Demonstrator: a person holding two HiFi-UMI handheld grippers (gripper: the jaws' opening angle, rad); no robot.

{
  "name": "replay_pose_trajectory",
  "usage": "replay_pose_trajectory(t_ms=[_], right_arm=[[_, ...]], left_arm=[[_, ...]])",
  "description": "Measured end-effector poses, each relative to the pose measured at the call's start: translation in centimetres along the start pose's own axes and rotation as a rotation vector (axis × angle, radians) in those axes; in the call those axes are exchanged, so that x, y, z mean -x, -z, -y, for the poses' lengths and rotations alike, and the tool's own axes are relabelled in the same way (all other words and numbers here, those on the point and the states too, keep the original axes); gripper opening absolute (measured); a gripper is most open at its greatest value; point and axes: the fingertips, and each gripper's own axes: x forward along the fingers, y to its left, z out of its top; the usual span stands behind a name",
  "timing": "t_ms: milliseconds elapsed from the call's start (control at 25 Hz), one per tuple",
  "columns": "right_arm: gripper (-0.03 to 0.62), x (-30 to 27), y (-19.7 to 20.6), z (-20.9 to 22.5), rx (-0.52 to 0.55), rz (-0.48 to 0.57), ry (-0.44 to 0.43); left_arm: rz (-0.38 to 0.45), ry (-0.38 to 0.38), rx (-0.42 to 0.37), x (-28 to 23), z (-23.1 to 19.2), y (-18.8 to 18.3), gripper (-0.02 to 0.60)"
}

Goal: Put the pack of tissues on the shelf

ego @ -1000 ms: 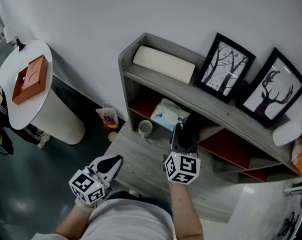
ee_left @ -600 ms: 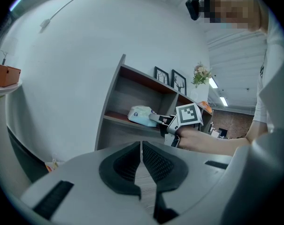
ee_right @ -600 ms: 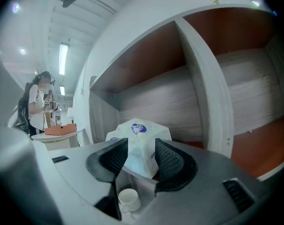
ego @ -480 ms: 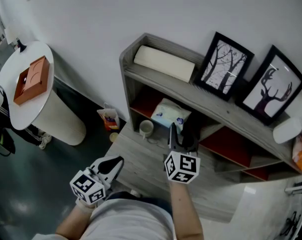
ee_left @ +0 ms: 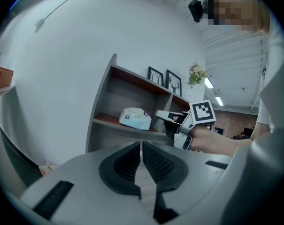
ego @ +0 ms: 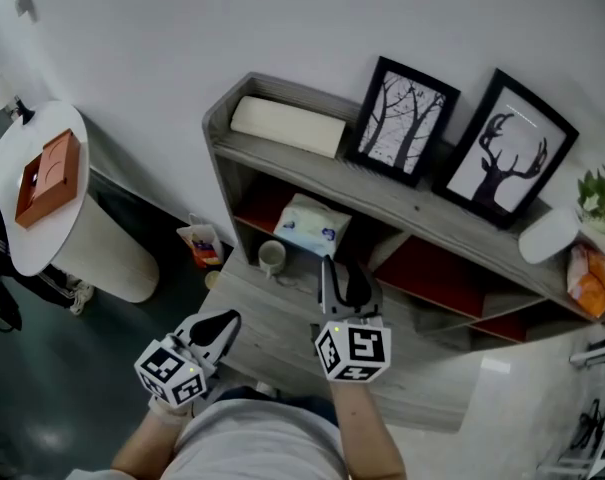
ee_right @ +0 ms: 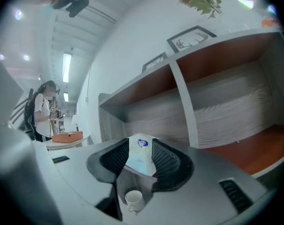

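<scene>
You stand in an office-like room dressed as a home corner: a wooden shelf (ego: 422, 208) with framed prints (ego: 400, 120), a round white table (ego: 42, 238), and ceiling strip lights (ee_right: 66, 67) overhead.

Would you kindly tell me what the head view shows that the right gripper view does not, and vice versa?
Only the head view: the white roll on top of the shelf unit, the small orange packet on the floor beside the unit, and the white oval object near the deer picture.
Only the right gripper view: a person standing in the background, and the ceiling light strips.
Both: the pack of tissues lying in the unit's left compartment, the white cup below it, the orange box on the round table, and the deer picture.
</scene>
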Motion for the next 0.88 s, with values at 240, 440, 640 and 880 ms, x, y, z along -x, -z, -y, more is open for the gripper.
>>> replay_pose_trajectory(t_ms=[240,440,640,880], right_arm=[[0.118,4.4,-0.5,1.3,-0.016,-0.013,-0.006],[0.106,8.7,-0.2,4.1,-0.046,-0.028,0.061],[0.103,13.1,0.3,6.9,-0.053,-0.042,0.112],[0.103,18.1,1.2,9.4,-0.083,-0.05,0.171]], left_arm=[[-0.013,0.086,-0.01,-3.2,3.5,-0.1,0.026],[-0.018,0.175,-0.031,-6.0,7.1,-0.2,0.026],[-0.031,0.261,-0.049,-8.4,10.9,-0.1,0.026],[-0.059,0.347,-0.084,-10.7,15.1,0.6,0.026]])
